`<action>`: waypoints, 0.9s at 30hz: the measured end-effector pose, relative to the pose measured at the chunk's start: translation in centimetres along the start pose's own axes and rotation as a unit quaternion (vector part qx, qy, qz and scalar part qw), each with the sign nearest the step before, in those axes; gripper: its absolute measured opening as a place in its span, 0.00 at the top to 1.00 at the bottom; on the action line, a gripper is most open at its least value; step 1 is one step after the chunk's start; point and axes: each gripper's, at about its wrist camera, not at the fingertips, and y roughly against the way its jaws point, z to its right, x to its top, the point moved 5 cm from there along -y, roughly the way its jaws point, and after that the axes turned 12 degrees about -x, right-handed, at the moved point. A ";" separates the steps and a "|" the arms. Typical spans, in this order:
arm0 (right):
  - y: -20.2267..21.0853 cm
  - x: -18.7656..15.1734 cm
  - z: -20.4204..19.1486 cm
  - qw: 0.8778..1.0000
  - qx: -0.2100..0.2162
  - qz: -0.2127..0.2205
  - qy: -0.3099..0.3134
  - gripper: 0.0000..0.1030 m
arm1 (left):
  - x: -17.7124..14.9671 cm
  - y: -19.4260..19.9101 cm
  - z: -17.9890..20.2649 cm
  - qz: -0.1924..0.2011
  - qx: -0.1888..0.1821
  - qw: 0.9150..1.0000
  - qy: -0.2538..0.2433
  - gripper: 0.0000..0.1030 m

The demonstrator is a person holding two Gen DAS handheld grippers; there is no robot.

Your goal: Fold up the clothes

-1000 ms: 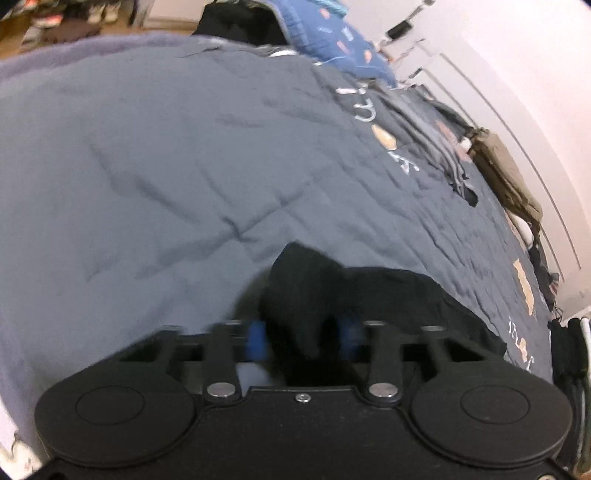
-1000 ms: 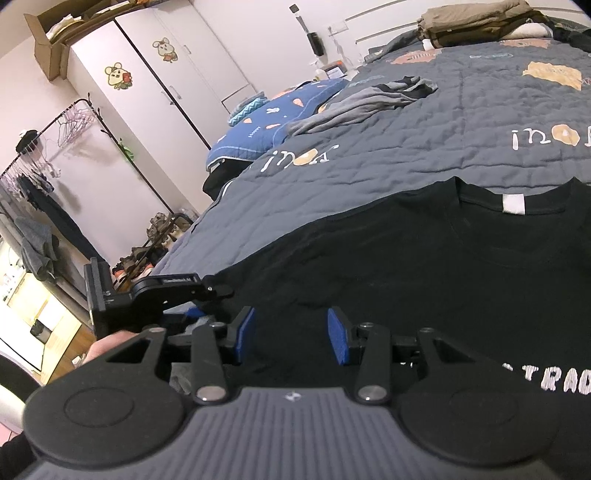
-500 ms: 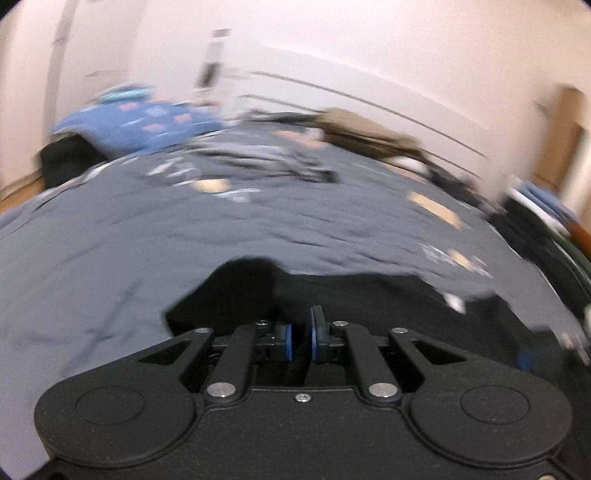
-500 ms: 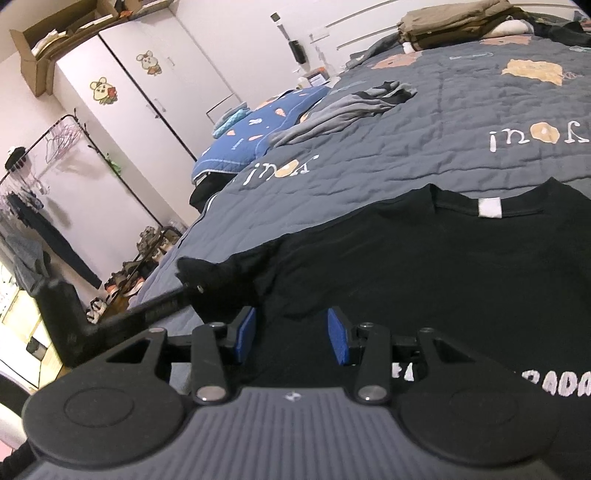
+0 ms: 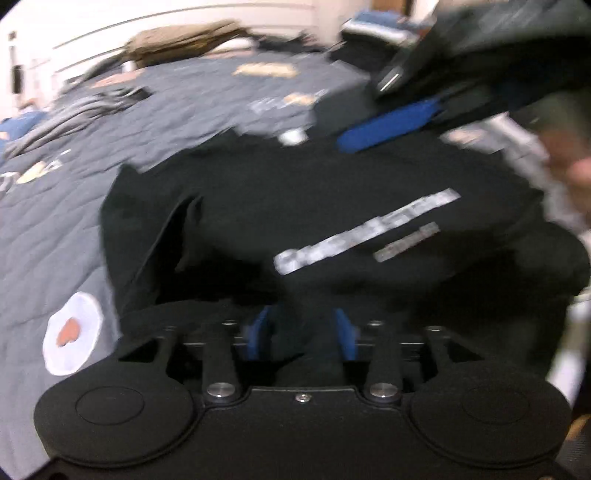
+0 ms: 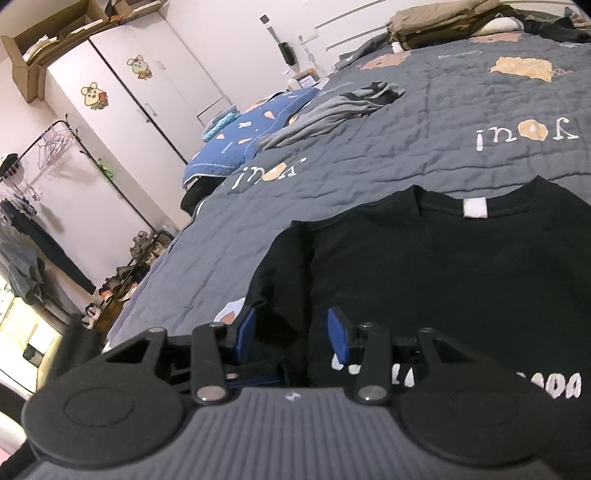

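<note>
A black T-shirt (image 6: 443, 280) with white lettering (image 5: 365, 232) lies flat on the grey quilt, its white neck label (image 6: 474, 206) toward the far side. One sleeve is turned in over the body, leaving a straight fold edge (image 6: 306, 258). My left gripper (image 5: 301, 332) is open low over the shirt, with loose black cloth bunched between its blue pads. This view is blurred. My right gripper (image 6: 291, 334) is open just above that fold edge, holding nothing. One of its blue pads (image 5: 388, 125) shows at the upper right of the left wrist view, with a hand (image 5: 569, 166) beside it.
The grey quilted bed (image 6: 406, 147) stretches far behind the shirt. On it lie a crumpled grey garment (image 6: 332, 110), a blue patterned pillow (image 6: 251, 144) and a khaki stack of clothes (image 6: 443, 22). Left of the bed stand a white wardrobe (image 6: 129, 92) and a clothes rack (image 6: 55, 155).
My left gripper closed on the sleeve, swung it to the right over the shirt body and has opened again. The sleeve now lies folded in. The right gripper stayed open and hardly moved.
</note>
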 end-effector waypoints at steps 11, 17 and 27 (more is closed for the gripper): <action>-2.0 -0.1 -0.2 0.999 -0.028 0.011 0.046 0.59 | -0.1 2.5 -3.7 -0.004 0.069 0.997 0.024 0.50; -4.5 -0.3 -3.6 0.993 -0.023 0.000 0.116 0.59 | -0.1 3.5 -4.0 -0.009 0.065 0.998 0.020 0.50; -8.4 -0.8 -6.3 0.987 -0.043 -0.017 0.151 0.73 | -0.3 4.2 -4.1 -0.006 0.059 0.998 0.026 0.50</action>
